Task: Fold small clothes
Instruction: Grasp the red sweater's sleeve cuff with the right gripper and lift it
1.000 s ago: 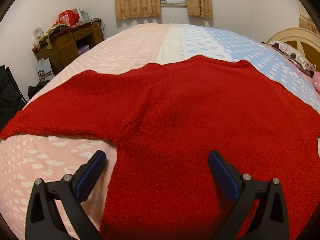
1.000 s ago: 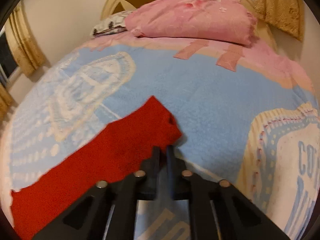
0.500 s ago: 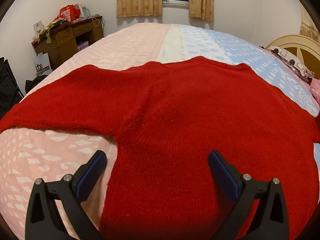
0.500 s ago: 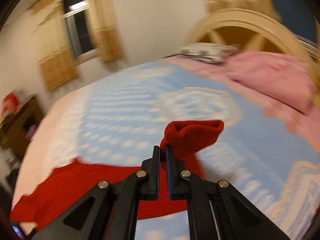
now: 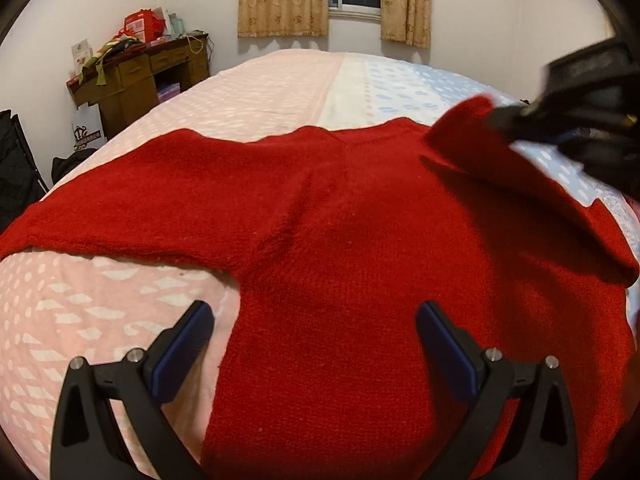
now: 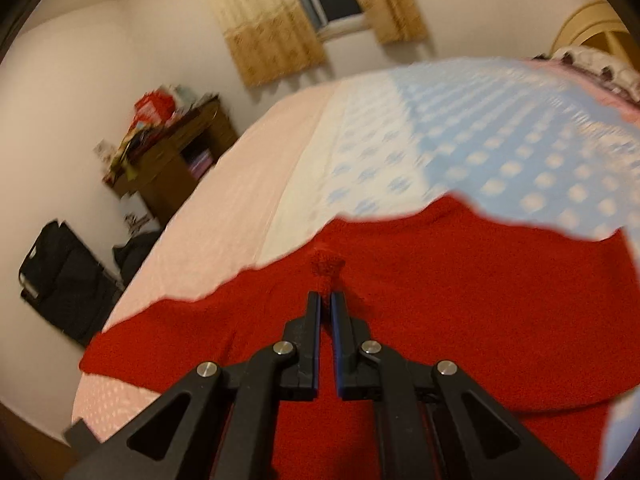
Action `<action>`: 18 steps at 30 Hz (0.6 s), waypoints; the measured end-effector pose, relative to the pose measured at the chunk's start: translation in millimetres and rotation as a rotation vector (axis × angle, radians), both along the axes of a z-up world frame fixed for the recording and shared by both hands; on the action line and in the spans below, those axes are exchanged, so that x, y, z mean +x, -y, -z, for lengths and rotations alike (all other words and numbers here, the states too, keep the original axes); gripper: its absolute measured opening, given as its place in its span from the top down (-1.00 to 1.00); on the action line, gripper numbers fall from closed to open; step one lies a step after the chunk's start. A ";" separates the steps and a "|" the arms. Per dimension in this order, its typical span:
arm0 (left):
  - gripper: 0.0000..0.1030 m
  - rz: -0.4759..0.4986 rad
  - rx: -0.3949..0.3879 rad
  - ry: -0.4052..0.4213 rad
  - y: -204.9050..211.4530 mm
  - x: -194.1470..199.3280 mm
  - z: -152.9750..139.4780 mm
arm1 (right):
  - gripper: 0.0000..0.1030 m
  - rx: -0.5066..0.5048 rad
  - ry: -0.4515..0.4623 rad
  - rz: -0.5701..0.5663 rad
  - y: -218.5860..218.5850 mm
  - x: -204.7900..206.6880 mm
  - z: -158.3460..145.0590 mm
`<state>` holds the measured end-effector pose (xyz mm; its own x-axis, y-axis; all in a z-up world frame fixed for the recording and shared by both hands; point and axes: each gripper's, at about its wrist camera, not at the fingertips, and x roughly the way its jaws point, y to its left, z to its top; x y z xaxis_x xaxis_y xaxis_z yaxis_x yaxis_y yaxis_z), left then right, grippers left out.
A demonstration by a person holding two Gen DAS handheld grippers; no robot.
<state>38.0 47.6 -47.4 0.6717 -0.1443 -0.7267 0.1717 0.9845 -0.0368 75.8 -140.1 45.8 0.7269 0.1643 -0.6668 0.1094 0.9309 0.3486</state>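
Red knit sweater [image 5: 340, 248], just one, lies on the bed [image 5: 280, 88]; right tool [image 6: 326, 300] pinches its sleeve cuff [image 6: 327, 268], left tool [image 5: 312, 320] gapes empty.

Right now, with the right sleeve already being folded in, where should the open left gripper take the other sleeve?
Grip the left sleeve at its cuff end, coming in from the outer left edge. It lies flat and stretched straight out over the bed, so the cuff is the free end.

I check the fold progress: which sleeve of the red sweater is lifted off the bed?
The right sleeve, pinched at its cuff by the right gripper. The left sleeve lies flat on the bed.
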 end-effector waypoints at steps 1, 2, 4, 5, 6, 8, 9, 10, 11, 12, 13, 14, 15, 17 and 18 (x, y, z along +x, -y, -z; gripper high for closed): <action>-1.00 0.000 0.000 0.001 0.0 0.1 0.1 | 0.91 0.018 0.001 -0.017 -6.3 -0.5 8.3; -1.00 -0.001 0.000 0.002 -0.3 -0.1 0.2 | 0.91 0.040 0.002 -0.044 -7.6 4.1 15.1; -1.00 -0.001 0.001 0.004 -0.4 -1.2 0.7 | 0.91 0.074 0.006 -0.118 -15.2 12.6 26.0; -1.00 -0.001 0.002 0.005 -0.2 -1.3 0.7 | 0.91 0.077 0.006 -0.146 -17.8 14.6 28.6; -1.00 -0.001 0.003 0.005 -0.4 -1.7 0.9 | 0.91 0.084 0.005 -0.185 -23.2 17.3 31.4; -1.00 0.000 0.001 0.005 -0.8 -2.0 1.0 | 0.91 0.094 -0.018 -0.234 -35.1 17.5 36.4; -1.00 0.000 0.000 0.005 -1.1 -2.0 1.0 | 0.91 0.090 -0.043 -0.238 -38.6 20.3 42.0; -1.00 0.001 -0.002 0.004 -1.8 -2.2 0.8 | 0.90 0.094 -0.053 -0.240 -40.4 19.6 44.4; -1.00 -0.006 0.001 0.003 -2.5 -1.9 0.9 | 0.89 0.121 -0.079 -0.256 -40.9 22.1 50.5; -1.00 -0.014 0.000 0.000 -3.8 -1.2 1.0 | 0.89 0.176 -0.110 -0.276 -38.8 24.8 56.7; -1.00 -0.018 -0.009 -0.003 -5.4 -0.3 1.0 | 0.89 0.252 -0.126 -0.299 -35.7 23.7 59.4; -1.00 -0.019 -0.019 -0.004 -6.9 0.2 0.6 | 0.89 0.316 -0.134 -0.315 -32.7 24.0 62.1; -1.00 -0.017 -0.022 -0.003 -7.4 0.0 0.2 | 0.89 0.368 -0.130 -0.323 -29.8 22.6 62.0; -1.00 -0.015 -0.010 0.001 -5.6 -0.5 0.1 | 0.89 0.399 -0.100 -0.341 -28.0 17.8 54.8; -1.00 -0.014 -0.009 0.002 -5.1 -0.3 0.2 | 0.89 0.419 -0.081 -0.348 -26.2 14.2 48.9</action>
